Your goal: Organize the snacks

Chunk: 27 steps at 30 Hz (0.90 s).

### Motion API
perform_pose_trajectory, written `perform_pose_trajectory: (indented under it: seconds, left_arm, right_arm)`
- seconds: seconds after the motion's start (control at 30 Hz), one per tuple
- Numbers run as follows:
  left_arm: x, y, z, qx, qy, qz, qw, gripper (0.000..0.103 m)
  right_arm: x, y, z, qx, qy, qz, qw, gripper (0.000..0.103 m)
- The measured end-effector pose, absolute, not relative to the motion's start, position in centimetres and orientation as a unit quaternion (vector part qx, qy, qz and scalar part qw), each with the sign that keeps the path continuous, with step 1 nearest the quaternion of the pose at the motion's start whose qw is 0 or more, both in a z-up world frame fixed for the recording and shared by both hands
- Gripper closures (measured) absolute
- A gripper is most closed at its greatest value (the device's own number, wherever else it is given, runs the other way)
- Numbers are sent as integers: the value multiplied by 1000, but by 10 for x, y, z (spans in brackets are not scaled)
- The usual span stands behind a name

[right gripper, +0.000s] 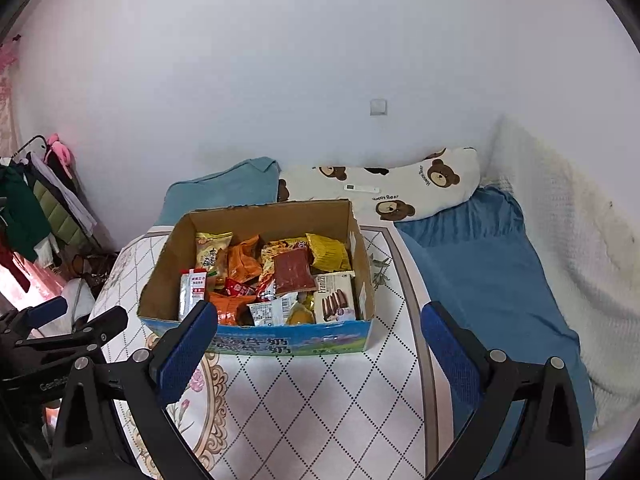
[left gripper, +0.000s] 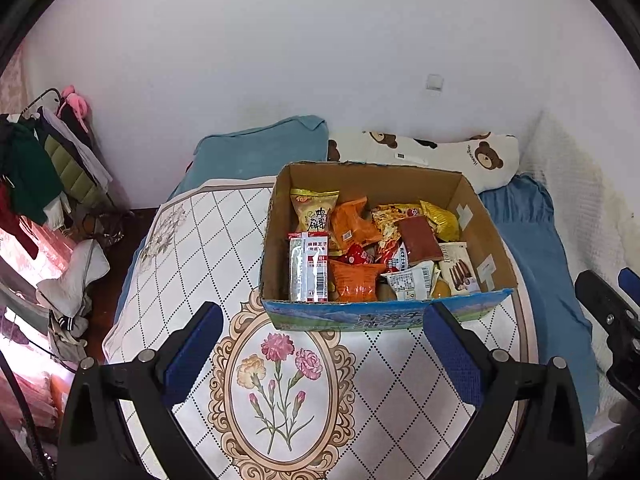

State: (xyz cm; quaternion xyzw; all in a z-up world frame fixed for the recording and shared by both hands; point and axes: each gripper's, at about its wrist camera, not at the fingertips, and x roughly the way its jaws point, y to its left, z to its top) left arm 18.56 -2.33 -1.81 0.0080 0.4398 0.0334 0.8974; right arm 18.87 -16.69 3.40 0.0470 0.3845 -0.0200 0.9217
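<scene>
Left wrist view looks down on an open cardboard box [left gripper: 384, 248] that sits on a floral quilted mat [left gripper: 280, 360] spread over a bed, with a bear-print pillow [left gripper: 460, 152] just behind the box. All the snacks in sight lie inside the box: a silver and red pack [left gripper: 308, 268] stands upright at its near left corner, orange packets [left gripper: 354, 226] lie in the middle, a dark red pouch [left gripper: 418, 240] rests on top, a yellow bag [left gripper: 440, 216] lies toward the far right, and a biscuit carton [left gripper: 458, 270] stands at the near right corner. None lies on the mat around the box.

Left claw [left gripper: 322, 344] hovers in front of the box, its blue pads wide apart and holding nothing. Right claw [right gripper: 316, 344] does the same, spread and empty, just short of the box's near wall.

That scene fits snacks already gathered, or a heap waiting to be sorted. The risks, as I judge them: the packets overlap loosely, so gripping one could drag a neighbour out, and the soft bed under the box could let it tip if a claw pressed on its rim.
</scene>
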Motion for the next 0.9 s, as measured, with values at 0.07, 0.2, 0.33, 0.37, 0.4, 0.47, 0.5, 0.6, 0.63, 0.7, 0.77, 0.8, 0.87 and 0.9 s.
perform_pose_trajectory:
  seconds: [0.07, 0.2, 0.33, 0.37, 0.4, 0.47, 0.5, 0.6, 0.63, 0.7, 0.77, 0.8, 0.87, 0.9]
  left_arm:
    - [189, -24, -21, 7, 443, 34, 896, 1]
    - [193, -24, -26, 7, 448, 32, 893, 1]
    - [194, -24, -28, 6, 448, 32, 893, 1]
    - [194, -25, -28, 7, 448, 32, 893, 1]
    - [194, -25, -29, 7, 449, 31, 893, 1]
    - [194, -25, -29, 6, 448, 31, 893, 1]
    - [194, -26, -31, 8, 448, 30, 893, 1]
    - [195, -27, -32, 8, 447, 29, 894, 1]
    - [195, -27, -33, 8, 447, 28, 894, 1]
    - [195, -27, -33, 8, 447, 26, 894, 1]
    - [194, -26, -32, 9, 446, 27, 895, 1]
    - [194, -26, -29, 9, 445, 26, 895, 1]
    - [194, -26, -28, 10, 446, 25, 895, 1]
    - [194, -26, -28, 10, 445, 26, 895, 1]
  right_arm:
    - [195, -169, 28, 48, 388, -22, 920, 0]
    - [203, -171, 20, 51, 394, -23, 917, 0]
    - [208, -172, 14, 49, 396, -24, 917, 0]
    - [207, -172, 14, 48, 396, -25, 917, 0]
    - [209, -172, 12, 46, 397, -25, 916, 0]
    - [210, -172, 10, 46, 399, -24, 916, 0]
    - [210, -172, 10, 46, 399, -24, 915, 0]
    - [210, -172, 9, 47, 400, -24, 915, 0]
    - [210, -172, 9, 47, 400, -24, 915, 0]
    - [211, -172, 8, 48, 399, -24, 916, 0]
    - [211, -172, 8, 47, 399, -23, 916, 0]
    - [211, -171, 9, 47, 398, -23, 916, 0]
    - [211, -171, 9, 47, 397, -22, 916, 0]
    - [211, -170, 9, 47, 396, -22, 917, 0]
